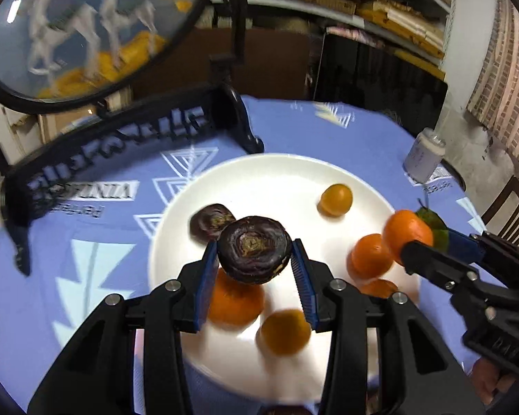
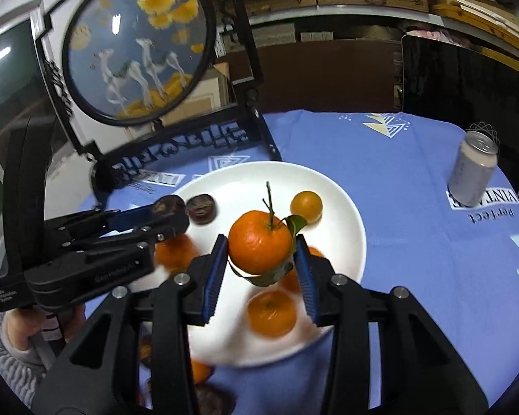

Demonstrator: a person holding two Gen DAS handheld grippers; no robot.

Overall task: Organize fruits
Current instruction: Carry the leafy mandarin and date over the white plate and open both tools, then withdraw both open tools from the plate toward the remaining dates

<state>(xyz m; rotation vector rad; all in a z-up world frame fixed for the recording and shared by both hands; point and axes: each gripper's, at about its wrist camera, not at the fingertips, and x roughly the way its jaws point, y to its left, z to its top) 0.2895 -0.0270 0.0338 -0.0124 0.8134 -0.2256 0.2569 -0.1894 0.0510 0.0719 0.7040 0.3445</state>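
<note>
the white plate (image 1: 280, 173) sits on the bench under a blue printed cloth (image 1: 328, 131) and carries a second dark purple fruit (image 1: 209, 221), a small yellow-orange fruit (image 1: 335, 200) near its far rim and several blurred oranges (image 1: 370, 256) nearer the cameras. the left gripper (image 1: 256, 254) has its blue pads narrowly set and pressed on either side of a dark purple fruit (image 1: 254, 249), round, wrinkled and ringed on its face, lifted above the plate. the right gripper (image 2: 263, 259) is clamped the same way on a mandarin (image 2: 259, 245) with a thin upright stem and green leaves, also raised over the plate. the left wrist view shows the mandarin only from the side, at the tip of the right gripper; the right wrist view shows its stem and the leaf curled beneath it, plus more fruit on the cloth beside the plate's near edge. a pale drink can (image 2: 472, 169) stands well apart at the right, and a round painted screen (image 2: 135, 45) in a black stand rises behind the plate.
</note>
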